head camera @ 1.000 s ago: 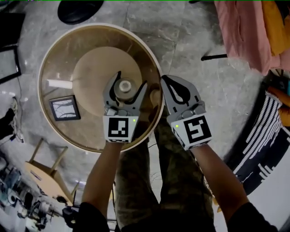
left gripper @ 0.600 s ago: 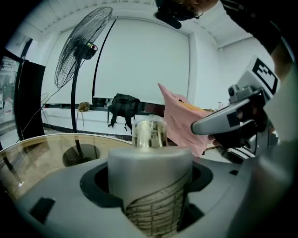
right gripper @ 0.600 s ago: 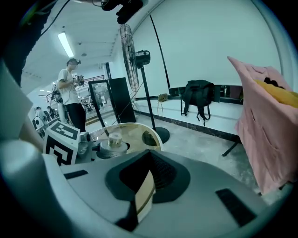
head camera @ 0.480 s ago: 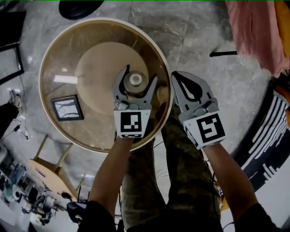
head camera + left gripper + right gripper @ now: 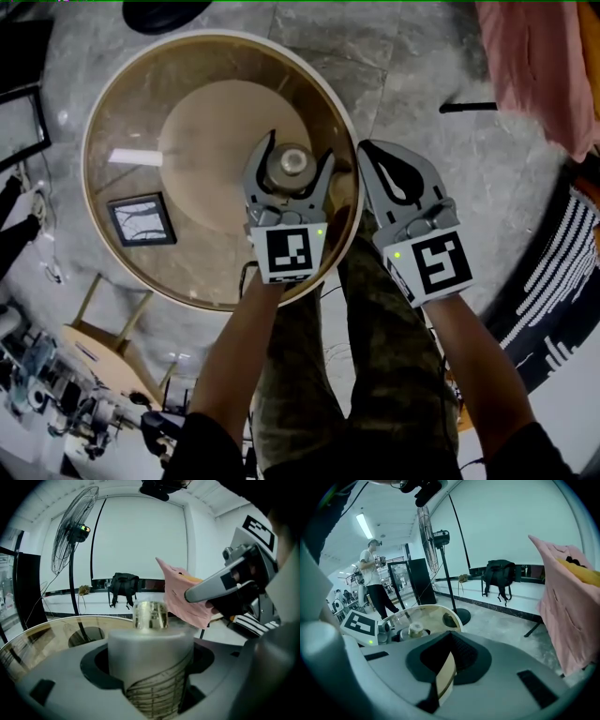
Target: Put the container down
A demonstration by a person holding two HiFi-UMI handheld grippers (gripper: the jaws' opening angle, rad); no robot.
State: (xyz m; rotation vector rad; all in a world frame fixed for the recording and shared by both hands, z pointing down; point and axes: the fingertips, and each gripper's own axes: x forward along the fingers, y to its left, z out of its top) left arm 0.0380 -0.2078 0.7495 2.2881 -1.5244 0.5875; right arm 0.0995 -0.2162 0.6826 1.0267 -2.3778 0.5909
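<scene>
- Left tool (image 5: 300, 148) still clamps the container (image 5: 291, 167), now nearer the table's (image 5: 141, 112) right rim; setting down remains
- Right tool (image 5: 370, 150) idles alongside, closed on a tan strip (image 5: 445, 674)

Left claw (image 5: 301, 145) clamped on container (image 5: 291, 167), forearm extended forward; right claw (image 5: 372, 148) alongside, jaws together.

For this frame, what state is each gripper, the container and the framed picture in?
Left gripper: shut on the container.
Right gripper: shut, empty, just off the table's edge.
Container: upright, capped, held over the glass table; contact with the glass unclear.
Framed picture: lying flat on the table.
</scene>
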